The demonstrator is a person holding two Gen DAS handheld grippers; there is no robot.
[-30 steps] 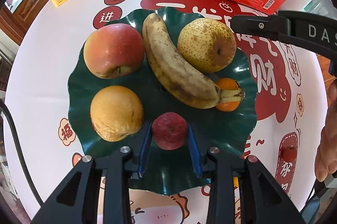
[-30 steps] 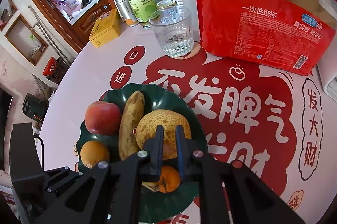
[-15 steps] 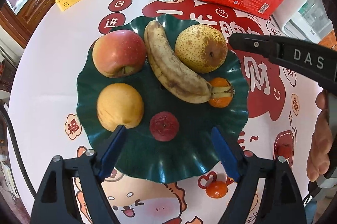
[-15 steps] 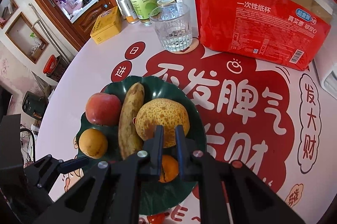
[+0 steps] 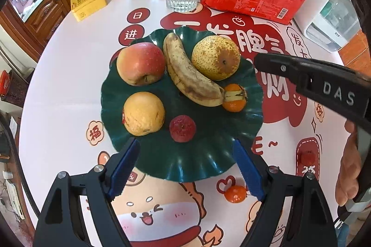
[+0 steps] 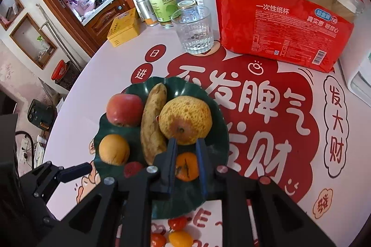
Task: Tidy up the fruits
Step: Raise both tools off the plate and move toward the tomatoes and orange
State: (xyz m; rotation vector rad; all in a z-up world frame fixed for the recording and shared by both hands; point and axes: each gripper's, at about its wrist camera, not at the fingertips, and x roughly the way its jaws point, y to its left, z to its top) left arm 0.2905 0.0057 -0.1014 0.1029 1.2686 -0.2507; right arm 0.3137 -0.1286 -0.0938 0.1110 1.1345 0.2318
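So six fruits sit on the green plate [image 5: 231,161]: apple [image 5: 140,63], banana [image 5: 187,75], pear [image 5: 215,58], orange [image 5: 143,113], tangerine [image 5: 234,98] and, just ahead of my left hand-held gripper [image 5: 185,168], the small red fruit [image 5: 182,128]. That gripper is spread and empty. My right hand-held gripper [image 6: 186,146] is opening, nothing pinched, the tangerine seen between its fingers. Judging by this, little remains, perhaps small pieces near me on the surface [image 5: 69,75].

Bright, even daylight, soft shadows, sharp centre, strong fisheye bending with dark corners.
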